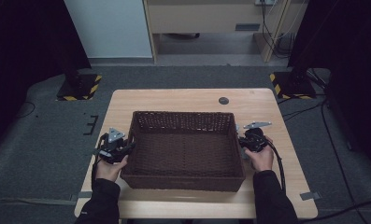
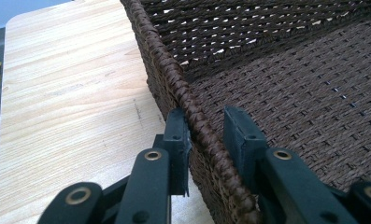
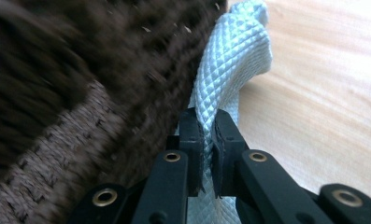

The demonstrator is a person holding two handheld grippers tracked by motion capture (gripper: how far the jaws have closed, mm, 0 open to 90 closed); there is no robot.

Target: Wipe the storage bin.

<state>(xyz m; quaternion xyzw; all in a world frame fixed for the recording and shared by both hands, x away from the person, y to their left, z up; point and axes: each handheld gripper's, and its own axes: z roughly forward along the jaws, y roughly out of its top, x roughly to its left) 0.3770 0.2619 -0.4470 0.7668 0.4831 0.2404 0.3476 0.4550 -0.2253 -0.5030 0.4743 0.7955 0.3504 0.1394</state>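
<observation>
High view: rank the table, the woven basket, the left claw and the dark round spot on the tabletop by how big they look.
1. Table
2. Woven basket
3. Left claw, which sits nearer the camera than the spot
4. Dark round spot, plainly the smallest

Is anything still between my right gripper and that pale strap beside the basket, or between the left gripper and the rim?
Nothing visible. The right gripper is shut on the pale woven strap, hard against the basket's outer wall. The left gripper straddles the basket's braided rim, one jaw outside, one inside.
</observation>
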